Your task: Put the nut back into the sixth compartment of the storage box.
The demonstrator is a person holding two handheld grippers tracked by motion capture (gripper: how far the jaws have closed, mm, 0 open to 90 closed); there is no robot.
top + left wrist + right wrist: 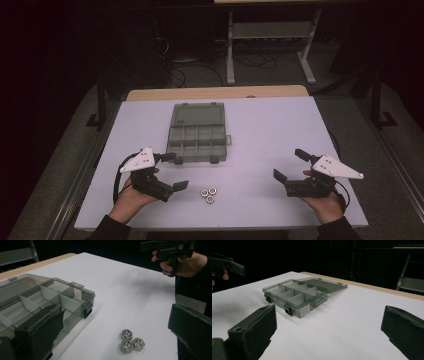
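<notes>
White table (280, 130): open compartment box (197, 132), three nuts (208, 194) near.

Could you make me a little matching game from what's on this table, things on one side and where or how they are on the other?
Things:
1. compartment box
2. three nuts
3. left gripper
4. right gripper

States:
A. open, held over the table's right side
B. lid folded back, compartments look empty
C. clustered on the white table, in front of the box
D. open, held beside the box's near left corner

Pairs: 1-B, 2-C, 3-D, 4-A
</notes>
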